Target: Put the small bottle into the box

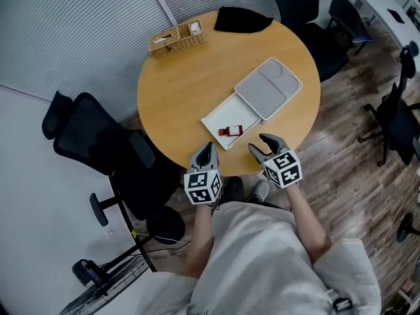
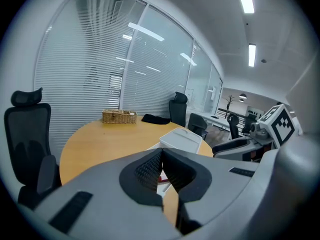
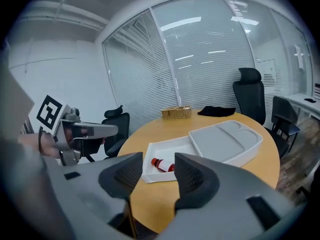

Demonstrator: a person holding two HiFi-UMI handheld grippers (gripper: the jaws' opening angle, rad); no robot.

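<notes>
The small bottle [image 3: 162,165] lies in the box [image 3: 170,151] (plain in right gripper view)

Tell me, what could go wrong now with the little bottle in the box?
The box sits near the table edge, close to the open right tool; a bump might knock it off. The small bottle lies on its side, so it could roll about if the box is jolted.
</notes>
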